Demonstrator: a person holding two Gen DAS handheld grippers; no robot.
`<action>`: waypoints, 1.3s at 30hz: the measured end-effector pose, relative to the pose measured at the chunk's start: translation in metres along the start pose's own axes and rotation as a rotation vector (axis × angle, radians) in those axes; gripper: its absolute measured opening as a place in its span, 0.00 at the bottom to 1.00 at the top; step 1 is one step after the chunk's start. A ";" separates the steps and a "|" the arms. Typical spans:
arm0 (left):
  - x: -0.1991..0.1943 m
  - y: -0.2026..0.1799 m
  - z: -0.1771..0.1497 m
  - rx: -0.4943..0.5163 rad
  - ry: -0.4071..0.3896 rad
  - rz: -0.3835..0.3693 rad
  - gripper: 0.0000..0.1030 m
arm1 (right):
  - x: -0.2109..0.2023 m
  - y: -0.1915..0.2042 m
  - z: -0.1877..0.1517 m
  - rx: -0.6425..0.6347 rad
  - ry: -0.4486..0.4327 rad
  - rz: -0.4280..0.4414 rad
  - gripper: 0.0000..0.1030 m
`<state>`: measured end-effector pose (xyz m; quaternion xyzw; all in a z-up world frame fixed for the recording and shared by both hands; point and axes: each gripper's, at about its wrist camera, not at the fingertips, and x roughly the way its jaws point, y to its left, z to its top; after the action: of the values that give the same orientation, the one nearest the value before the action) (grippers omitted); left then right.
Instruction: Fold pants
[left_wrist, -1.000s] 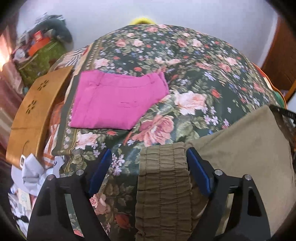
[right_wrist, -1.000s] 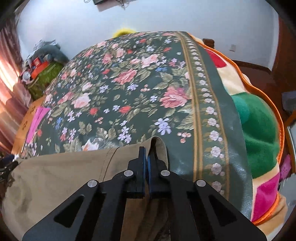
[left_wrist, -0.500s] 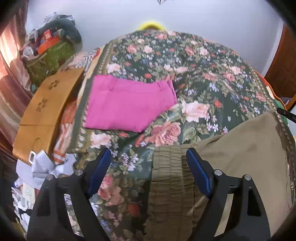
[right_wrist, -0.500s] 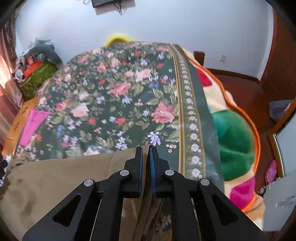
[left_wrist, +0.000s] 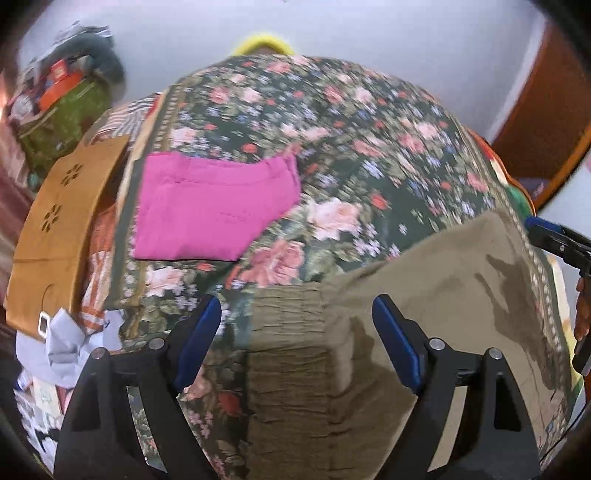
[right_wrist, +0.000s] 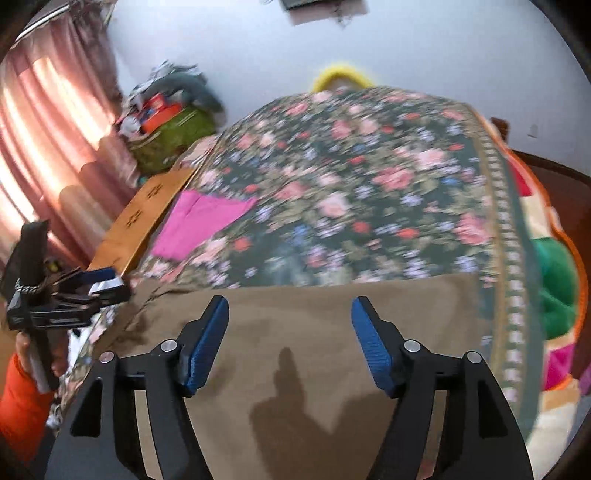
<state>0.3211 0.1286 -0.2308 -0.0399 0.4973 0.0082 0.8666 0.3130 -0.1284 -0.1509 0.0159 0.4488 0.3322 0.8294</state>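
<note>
On the floral bedspread (right_wrist: 369, 192), the right gripper (right_wrist: 290, 343) is opening, having just let go of the khaki pants (right_wrist: 332, 332) lying at six o'clock, finishing that fold, while the left gripper (left_wrist: 295, 343) is hovering spread, empty.

We can read no text, label, brand or number in either view. The boxes (right_wrist: 159, 110) piled in the far corner show print, but it is too blurred for us to make out.
</note>
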 end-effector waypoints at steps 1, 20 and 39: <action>0.004 -0.005 0.001 0.016 0.010 -0.002 0.82 | 0.007 0.005 -0.001 -0.008 0.016 0.007 0.64; 0.057 -0.026 -0.012 0.172 0.145 0.067 0.93 | 0.080 0.032 -0.045 -0.101 0.345 0.032 0.74; -0.012 -0.024 -0.080 0.132 0.086 0.092 0.93 | -0.012 0.023 -0.113 -0.019 0.272 -0.044 0.78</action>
<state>0.2475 0.0992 -0.2588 0.0398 0.5347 0.0137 0.8440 0.2112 -0.1478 -0.2022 -0.0469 0.5543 0.3174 0.7680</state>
